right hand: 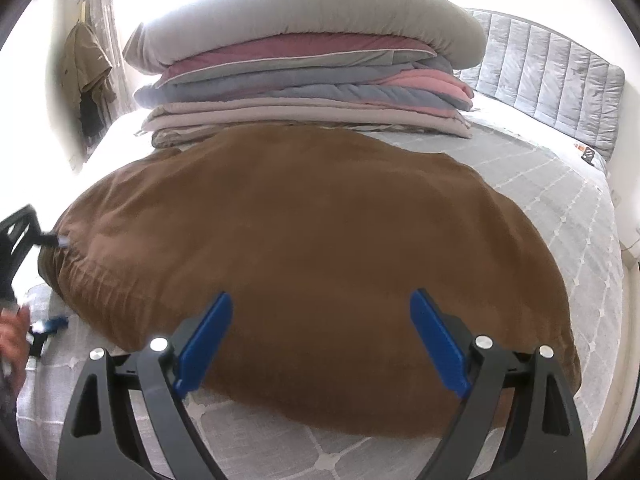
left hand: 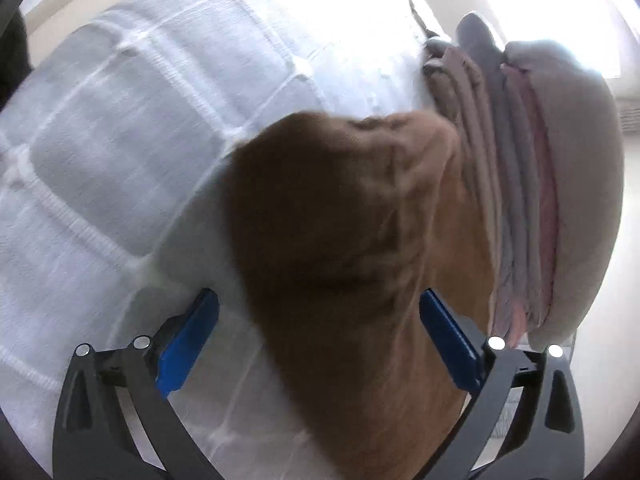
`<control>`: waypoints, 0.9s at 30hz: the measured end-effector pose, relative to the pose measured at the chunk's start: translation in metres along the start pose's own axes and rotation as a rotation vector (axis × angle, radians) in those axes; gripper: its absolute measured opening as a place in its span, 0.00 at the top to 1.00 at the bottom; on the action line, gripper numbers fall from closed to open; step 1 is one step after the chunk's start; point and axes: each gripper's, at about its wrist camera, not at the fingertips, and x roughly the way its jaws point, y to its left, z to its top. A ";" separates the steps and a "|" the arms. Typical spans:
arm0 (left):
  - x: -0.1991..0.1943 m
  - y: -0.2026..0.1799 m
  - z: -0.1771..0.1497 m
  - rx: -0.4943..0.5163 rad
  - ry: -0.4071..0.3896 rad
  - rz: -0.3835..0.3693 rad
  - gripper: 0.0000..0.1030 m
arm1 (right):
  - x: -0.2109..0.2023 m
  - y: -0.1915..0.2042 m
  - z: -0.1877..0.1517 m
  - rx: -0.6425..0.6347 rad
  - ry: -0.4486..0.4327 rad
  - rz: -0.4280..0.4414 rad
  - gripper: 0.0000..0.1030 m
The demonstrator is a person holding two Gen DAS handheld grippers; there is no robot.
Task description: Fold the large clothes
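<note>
A large brown garment (right hand: 304,248) lies spread on the bed, folded into a broad rounded shape. My right gripper (right hand: 320,304) is open just above its near edge, blue fingers (right hand: 208,336) on either side, holding nothing. In the left wrist view the brown garment (left hand: 344,248) lies bunched between the wide-open blue fingers (left hand: 192,332) of my left gripper (left hand: 320,300). The left gripper also shows in the right wrist view (right hand: 24,236) at the garment's left corner, against the cloth.
A tall stack of folded quilts and bedding (right hand: 304,76) stands behind the garment; it also shows in the left wrist view (left hand: 520,184). The bed has a grey checked cover (right hand: 560,208) and a padded grey headboard (right hand: 552,80). A coat (right hand: 86,68) hangs at the left wall.
</note>
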 end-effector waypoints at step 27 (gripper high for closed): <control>-0.062 -0.228 -0.169 1.077 -0.059 -0.623 0.75 | 0.056 -0.040 -0.001 0.415 0.192 0.465 0.70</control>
